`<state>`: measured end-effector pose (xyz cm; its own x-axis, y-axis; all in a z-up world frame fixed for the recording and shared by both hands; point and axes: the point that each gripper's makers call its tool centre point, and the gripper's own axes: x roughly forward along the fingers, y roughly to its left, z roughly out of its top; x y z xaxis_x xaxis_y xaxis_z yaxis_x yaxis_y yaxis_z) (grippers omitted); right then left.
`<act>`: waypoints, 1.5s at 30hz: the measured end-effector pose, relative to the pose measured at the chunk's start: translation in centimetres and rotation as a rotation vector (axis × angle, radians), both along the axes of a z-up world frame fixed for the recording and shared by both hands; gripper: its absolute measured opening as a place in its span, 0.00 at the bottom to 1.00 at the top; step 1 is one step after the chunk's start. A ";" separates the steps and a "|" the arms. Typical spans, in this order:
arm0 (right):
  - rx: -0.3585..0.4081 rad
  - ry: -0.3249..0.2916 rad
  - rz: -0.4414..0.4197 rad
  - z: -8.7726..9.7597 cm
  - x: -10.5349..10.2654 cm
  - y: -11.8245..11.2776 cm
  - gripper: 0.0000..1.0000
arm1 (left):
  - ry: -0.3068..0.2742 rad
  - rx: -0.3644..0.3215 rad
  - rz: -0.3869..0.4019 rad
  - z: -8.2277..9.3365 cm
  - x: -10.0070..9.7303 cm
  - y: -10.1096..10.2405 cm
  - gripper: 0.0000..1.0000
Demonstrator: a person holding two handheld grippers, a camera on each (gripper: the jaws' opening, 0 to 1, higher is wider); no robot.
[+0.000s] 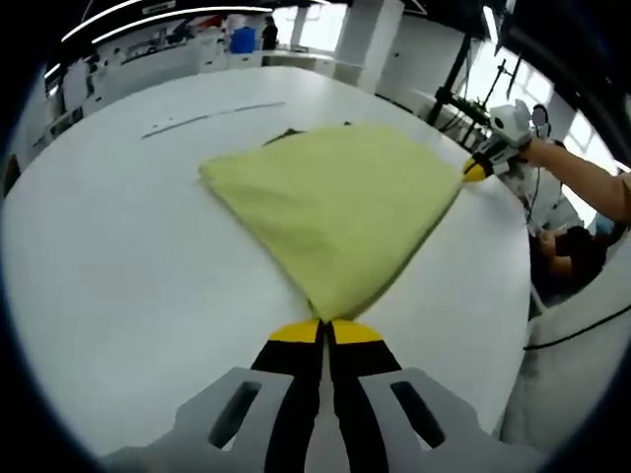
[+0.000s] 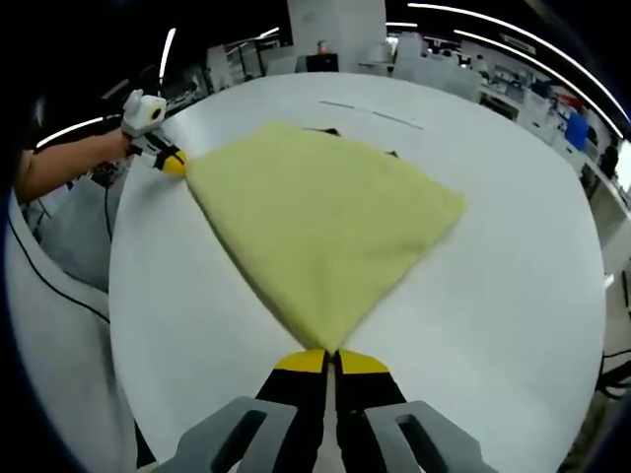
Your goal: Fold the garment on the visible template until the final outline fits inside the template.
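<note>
Yellow garment [image 1: 340, 212], both corners pinched in closed jaws of left gripper [image 1: 325, 330] and right gripper [image 2: 330, 360]: carry edge level across counter [image 1: 128, 276], keeping tension even.

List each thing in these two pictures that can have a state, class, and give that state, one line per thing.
Yellow garment: partly folded, stretched between the two grippers over the table, a corner in each.
Left gripper: shut on a garment corner.
Right gripper: shut on the other garment corner.
White table: bare around the garment, thin dark lines marked beyond it.
</note>
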<state>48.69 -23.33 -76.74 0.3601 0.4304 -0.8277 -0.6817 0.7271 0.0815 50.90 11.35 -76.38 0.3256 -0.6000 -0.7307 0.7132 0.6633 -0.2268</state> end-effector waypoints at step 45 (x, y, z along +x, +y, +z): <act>0.223 -0.183 -0.180 6.0 -3.9 -0.1 0.74 | -0.187 -0.188 0.149 8.1 -4.8 0.2 0.90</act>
